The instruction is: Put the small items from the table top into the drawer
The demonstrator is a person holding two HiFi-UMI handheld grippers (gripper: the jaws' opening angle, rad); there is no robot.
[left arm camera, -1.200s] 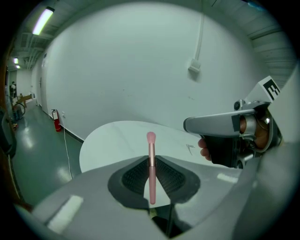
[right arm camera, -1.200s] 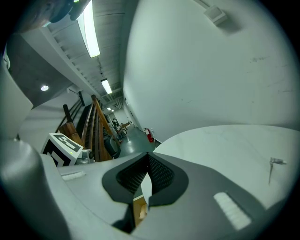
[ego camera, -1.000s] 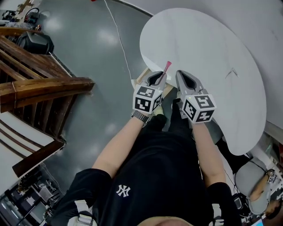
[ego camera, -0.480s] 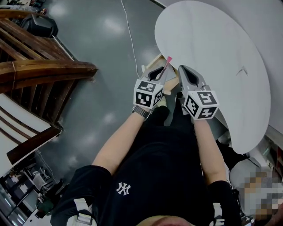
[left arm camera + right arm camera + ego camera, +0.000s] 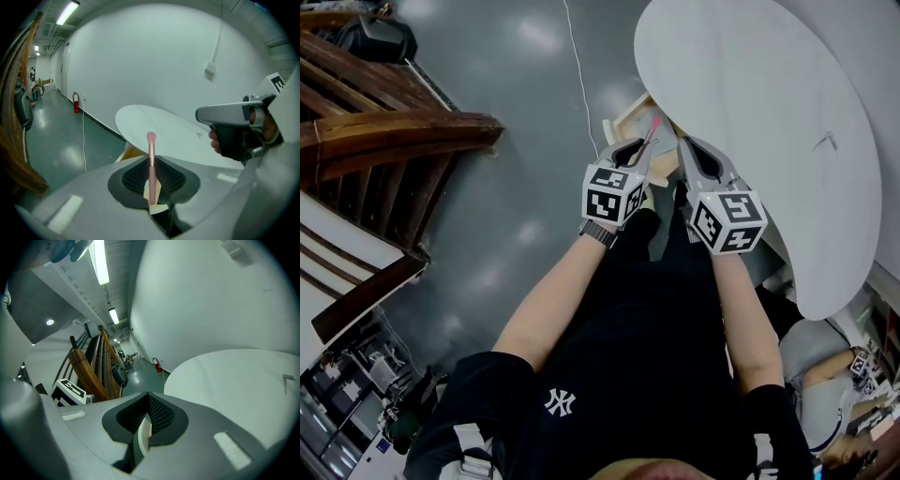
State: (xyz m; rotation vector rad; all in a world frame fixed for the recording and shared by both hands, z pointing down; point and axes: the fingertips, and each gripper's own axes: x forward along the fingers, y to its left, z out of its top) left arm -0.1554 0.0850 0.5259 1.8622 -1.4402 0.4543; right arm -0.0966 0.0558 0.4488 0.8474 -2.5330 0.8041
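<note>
Left gripper (image 5: 636, 152): clenched on the pink brush (image 5: 151, 161), bristles pointing to 12 o'clock. Right gripper (image 5: 687, 150), at its 3 o'clock: jaws closed on a white ribbed piece (image 5: 143, 433), kind unclear. Just beyond both tips, the wooden drawer (image 5: 630, 111) projects from under the round white table (image 5: 750, 103), whose edge overhangs it. Wooden stair rail (image 5: 394, 131) at 9 o'clock. White cable (image 5: 578, 66) lies on the floor at 11 o'clock.
</note>
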